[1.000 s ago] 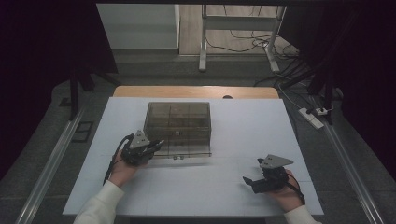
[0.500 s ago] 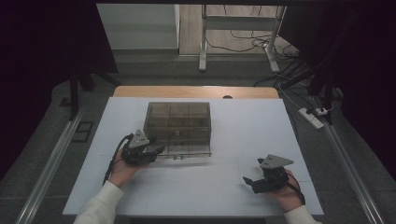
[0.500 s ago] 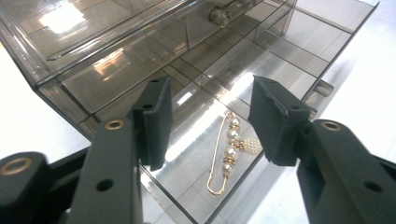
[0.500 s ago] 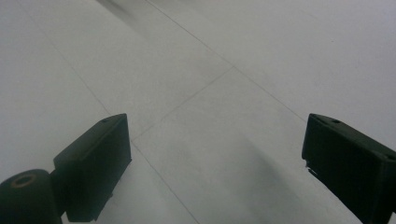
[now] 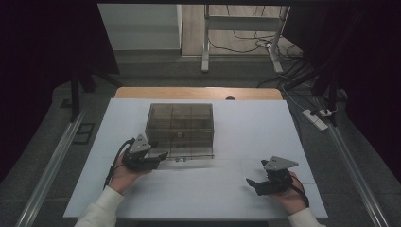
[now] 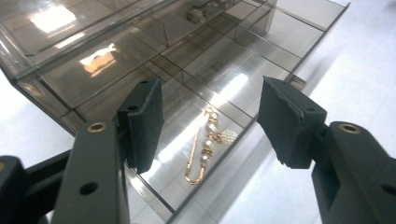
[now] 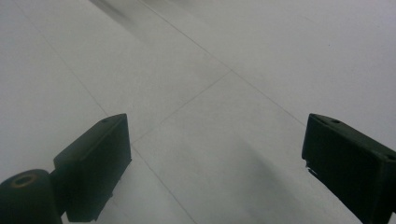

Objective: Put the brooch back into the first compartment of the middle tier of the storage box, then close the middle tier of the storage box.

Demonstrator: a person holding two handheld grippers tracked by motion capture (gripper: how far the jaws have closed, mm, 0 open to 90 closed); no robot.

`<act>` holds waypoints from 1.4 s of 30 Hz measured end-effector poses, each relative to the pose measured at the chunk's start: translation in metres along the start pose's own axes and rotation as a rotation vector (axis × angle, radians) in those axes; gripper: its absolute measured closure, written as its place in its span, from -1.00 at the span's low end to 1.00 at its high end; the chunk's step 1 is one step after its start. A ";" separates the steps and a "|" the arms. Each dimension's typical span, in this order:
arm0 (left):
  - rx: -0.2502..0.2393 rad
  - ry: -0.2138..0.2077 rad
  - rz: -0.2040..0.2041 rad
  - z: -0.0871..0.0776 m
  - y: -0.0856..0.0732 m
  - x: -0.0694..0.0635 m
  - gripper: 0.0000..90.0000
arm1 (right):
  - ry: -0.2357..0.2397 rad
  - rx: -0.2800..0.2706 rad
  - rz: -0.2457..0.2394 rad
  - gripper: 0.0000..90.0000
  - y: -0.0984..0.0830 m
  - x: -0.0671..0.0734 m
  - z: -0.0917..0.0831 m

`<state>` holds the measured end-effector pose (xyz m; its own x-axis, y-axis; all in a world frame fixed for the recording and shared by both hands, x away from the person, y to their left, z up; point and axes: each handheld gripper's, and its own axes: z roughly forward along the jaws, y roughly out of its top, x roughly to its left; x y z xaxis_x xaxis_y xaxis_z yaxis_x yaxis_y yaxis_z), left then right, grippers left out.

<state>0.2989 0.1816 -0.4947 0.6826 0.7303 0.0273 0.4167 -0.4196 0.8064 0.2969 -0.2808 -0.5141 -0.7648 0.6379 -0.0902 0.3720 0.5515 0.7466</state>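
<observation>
A smoky clear drawer box (image 5: 179, 124) stands mid-table, its lowest drawer (image 5: 191, 157) pulled out toward me. In the left gripper view this drawer (image 6: 261, 60) is split into compartments, and a gold pin with pearls (image 6: 205, 149) lies in the near one. My left gripper (image 5: 161, 156) sits at the drawer's front left corner. Its jaws (image 6: 210, 123) have just been opening and stand apart above the pin, with nothing pressed between the pads. My right gripper (image 5: 251, 183) rests open over bare table at the front right, jaws (image 7: 215, 158) wide with nothing between them.
The white table top (image 5: 255, 137) has free room right of the box and along the front edge. A wooden strip (image 5: 198, 92) borders the far side. Metal rails (image 5: 52, 161) run along both sides, and a power strip (image 5: 316, 119) lies on the floor at the right.
The left gripper has shifted only slightly at the drawer's corner, and its jaws look wider apart. The right gripper has stayed put.
</observation>
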 end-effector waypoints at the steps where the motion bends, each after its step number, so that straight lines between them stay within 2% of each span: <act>1: -0.001 -0.003 0.000 -0.001 0.000 -0.001 -0.12 | 0.001 -0.003 0.001 -0.82 0.000 0.000 0.000; 13: -0.034 -0.019 0.000 -0.014 -0.003 -0.009 -0.16 | -0.004 -0.028 0.012 -0.82 -0.001 0.001 -0.005; 22: -0.029 -0.028 -0.009 -0.015 -0.006 -0.010 -0.20 | -0.004 -0.028 0.009 -0.82 -0.001 0.001 -0.005; 28: -0.027 -0.051 -0.006 -0.018 -0.008 -0.017 -0.21 | -0.004 -0.027 0.010 -0.82 -0.001 0.001 -0.005; 42: -0.004 -0.087 0.031 -0.013 -0.011 -0.029 -0.22 | -0.010 -0.030 0.006 -0.82 -0.001 0.002 -0.005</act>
<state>0.2665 0.1723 -0.4968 0.7447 0.6674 0.0011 0.3923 -0.4391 0.8083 0.2923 -0.2827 -0.5115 -0.7576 0.6461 -0.0922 0.3603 0.5319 0.7663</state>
